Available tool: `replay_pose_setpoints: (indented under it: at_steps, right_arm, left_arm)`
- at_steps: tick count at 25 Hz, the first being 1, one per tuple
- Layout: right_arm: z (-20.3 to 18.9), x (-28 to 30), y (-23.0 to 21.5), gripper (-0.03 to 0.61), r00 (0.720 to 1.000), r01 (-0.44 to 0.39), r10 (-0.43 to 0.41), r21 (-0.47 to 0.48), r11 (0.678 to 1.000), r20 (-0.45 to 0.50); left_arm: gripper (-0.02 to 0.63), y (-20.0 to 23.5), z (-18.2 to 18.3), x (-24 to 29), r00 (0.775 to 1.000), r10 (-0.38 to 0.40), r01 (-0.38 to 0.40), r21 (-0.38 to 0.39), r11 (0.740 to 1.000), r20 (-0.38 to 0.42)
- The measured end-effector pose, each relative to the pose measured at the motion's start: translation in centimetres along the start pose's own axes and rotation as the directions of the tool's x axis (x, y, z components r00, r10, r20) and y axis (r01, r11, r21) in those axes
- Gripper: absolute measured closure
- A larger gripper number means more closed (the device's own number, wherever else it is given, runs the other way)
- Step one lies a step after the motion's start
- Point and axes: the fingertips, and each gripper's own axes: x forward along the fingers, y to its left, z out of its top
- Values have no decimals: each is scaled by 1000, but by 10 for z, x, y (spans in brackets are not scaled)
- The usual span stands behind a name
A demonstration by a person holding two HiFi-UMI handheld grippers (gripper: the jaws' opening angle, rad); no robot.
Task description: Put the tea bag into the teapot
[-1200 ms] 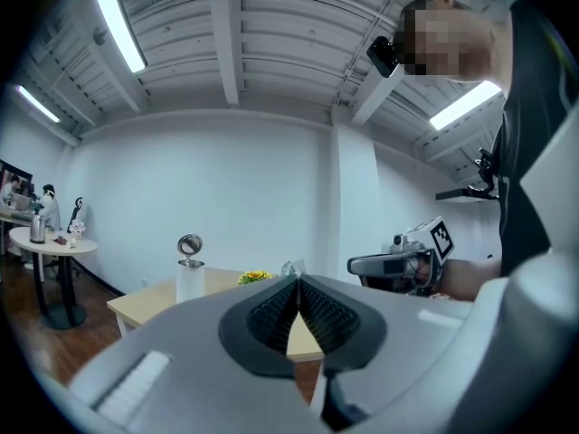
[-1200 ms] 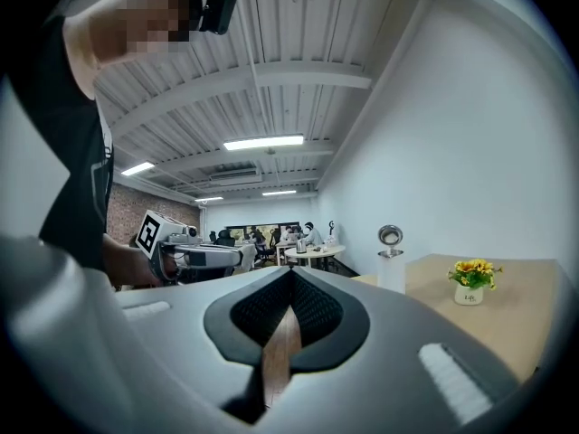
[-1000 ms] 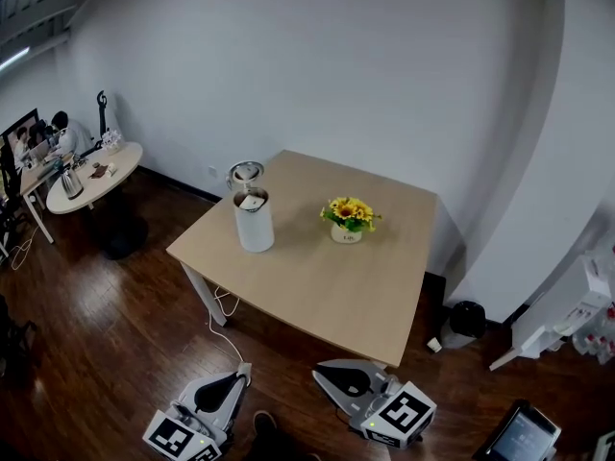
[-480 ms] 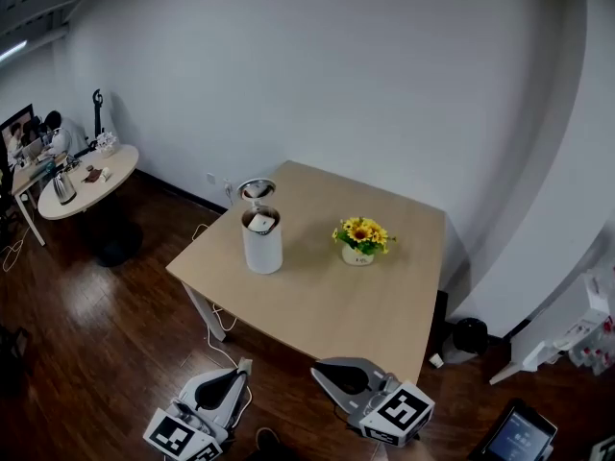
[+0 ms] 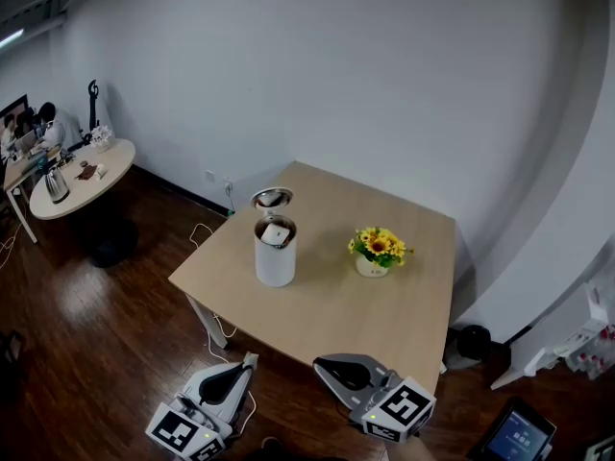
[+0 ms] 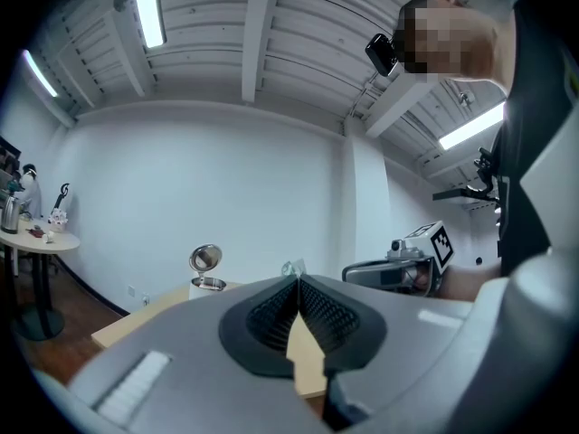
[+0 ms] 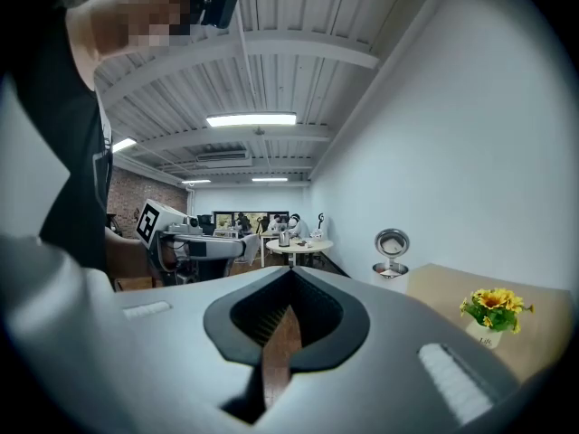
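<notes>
A white teapot (image 5: pixel 276 255) stands on the left part of the wooden table (image 5: pixel 327 305), its round lid (image 5: pixel 272 198) hinged open. A pale square, apparently the tea bag (image 5: pixel 276 233), shows in its mouth. My left gripper (image 5: pixel 248 361) and right gripper (image 5: pixel 322 365) hang low over the floor in front of the table, both shut and holding nothing. In the left gripper view the shut left gripper (image 6: pixel 297 278) points toward the teapot (image 6: pixel 207 284). In the right gripper view the shut right gripper (image 7: pixel 289 274) has the teapot (image 7: pixel 391 274) far off to its right.
A small pot of yellow flowers (image 5: pixel 380 251) sits right of the teapot. A round side table (image 5: pixel 72 176) with a metal kettle stands far left, with people seated beyond it. A dark bin (image 5: pixel 468 344) and a white rack (image 5: pixel 567 344) stand by the right wall.
The head view has shifted, so the table and teapot now sit lower and further right in the picture. Both grippers stay shut near the bottom edge.
</notes>
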Motion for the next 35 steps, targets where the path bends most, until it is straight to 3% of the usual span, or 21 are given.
replay_pose_setpoints:
  at_steps: [8, 16, 28, 35]
  right_arm:
    - [5, 39, -25, 577, 999, 27, -27, -2, 1000, -26]
    - [6, 64, -80, 577, 999, 29, -28, 19, 999, -33]
    - [23, 102, -159, 577, 1000, -28, 28, -3, 1000, -10]
    - [27, 116, -201, 577, 999, -50, 50, 32, 998, 11]
  left_arm:
    - [603, 50, 6, 26, 1000, -28, 28, -15, 999, 1]
    - [603, 84, 2, 75, 999, -32, 31, -25, 999, -33]
    - [603, 126, 16, 142, 999, 16, -16, 0, 1000, -39]
    - [603, 147, 13, 178, 997, 50, -50, 0, 999, -67]
